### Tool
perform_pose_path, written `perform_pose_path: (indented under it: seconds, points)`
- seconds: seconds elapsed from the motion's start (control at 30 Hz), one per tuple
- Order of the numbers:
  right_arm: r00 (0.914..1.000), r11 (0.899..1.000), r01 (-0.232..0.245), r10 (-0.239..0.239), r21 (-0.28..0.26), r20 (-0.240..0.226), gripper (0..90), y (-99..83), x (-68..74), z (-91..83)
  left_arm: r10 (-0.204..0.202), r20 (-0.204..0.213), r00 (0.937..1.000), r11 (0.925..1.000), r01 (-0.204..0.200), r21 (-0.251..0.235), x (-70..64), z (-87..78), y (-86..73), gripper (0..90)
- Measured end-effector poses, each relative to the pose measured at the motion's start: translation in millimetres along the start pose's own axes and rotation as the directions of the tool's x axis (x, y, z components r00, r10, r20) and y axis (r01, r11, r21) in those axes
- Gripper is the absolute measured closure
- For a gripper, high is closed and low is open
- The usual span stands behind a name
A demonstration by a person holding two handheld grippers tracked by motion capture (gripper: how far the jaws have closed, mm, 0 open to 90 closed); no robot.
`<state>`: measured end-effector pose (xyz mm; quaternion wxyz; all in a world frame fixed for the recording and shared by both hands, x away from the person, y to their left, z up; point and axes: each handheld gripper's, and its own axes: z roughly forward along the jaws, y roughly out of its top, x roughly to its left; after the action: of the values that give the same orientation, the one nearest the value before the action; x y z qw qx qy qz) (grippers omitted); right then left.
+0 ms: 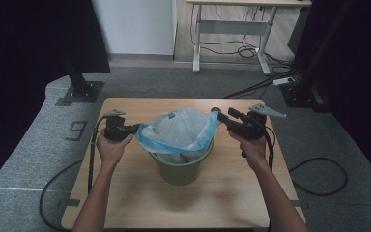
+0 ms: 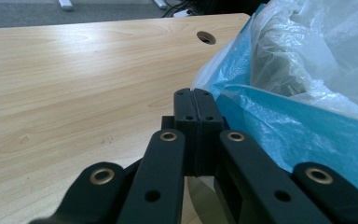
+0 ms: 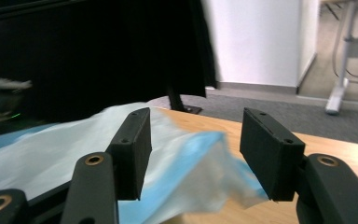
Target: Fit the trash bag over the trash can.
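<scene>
The left hand-held gripper (image 2: 196, 105) is fully closed, pinching the blue rim of the bag (image 1: 183, 128) that lines the green bucket (image 1: 181, 169) on the surface (image 1: 140, 193). The right hand-held gripper (image 3: 193, 149) is wide open, with the bag's opposite edge lying loose between its jaws.

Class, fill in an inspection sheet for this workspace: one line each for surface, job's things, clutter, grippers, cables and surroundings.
Surface: wooden table, pale grain, round hole near the far edge.
Job's things: green bucket at the middle, lined with a blue-rimmed plastic bag spread above its rim.
Clutter: nothing seen.
Grippers: left gripper shut at the bag's edge, whether it pinches plastic I cannot tell; right gripper open, jaws either side of the bag's blue rim.
Cables: one trails from each gripper; black cable on the floor at right.
Surroundings: grey carpet, dark curtains, white desk behind.
</scene>
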<state>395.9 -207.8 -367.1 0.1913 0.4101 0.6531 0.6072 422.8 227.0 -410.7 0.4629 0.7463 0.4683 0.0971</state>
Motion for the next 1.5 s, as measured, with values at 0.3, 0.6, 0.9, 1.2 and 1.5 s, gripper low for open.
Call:
perform_pose_path:
  seconds: [0.3, 0.6, 0.9, 1.2, 1.5]
  points:
    - [0.9918, 0.989, 0.105, -0.096, 0.105, -0.084, 30.0, -22.7, 42.0, -9.9, -0.002, -0.004, 1.0, 0.9999, 0.002, 0.016, -0.6, 1.2, -0.5, 90.0]
    - [0.9821, 0.969, 0.18, -0.168, 0.169, -0.086, 20.4, -39.0, 64.4, 4.4, -0.01, -0.001, 1.0, 0.9994, 0.01, 0.032, 1.3, 4.7, -2.2, 90.0]
    - [0.9715, 0.954, 0.234, -0.237, 0.185, -0.01, 55.0, -40.6, 69.6, 8.4, -0.016, 0.006, 0.9999, 0.9992, 0.015, 0.038, 0.3, 7.9, -2.5, 90.0]
    - [0.9618, 0.953, 0.274, -0.272, 0.132, -0.033, 88.5, -42.1, 66.1, 0.4, -0.014, 0.006, 0.9999, 0.9992, 0.014, 0.037, 0.9, 7.2, -2.4, 90.0]
    - [0.9692, 0.972, 0.226, -0.218, 0.068, -0.115, 89.2, -47.1, 62.7, -29.2, -0.009, 0.007, 0.9999, 0.9991, 0.009, 0.041, -1.0, 4.6, -4.8, 90.0]
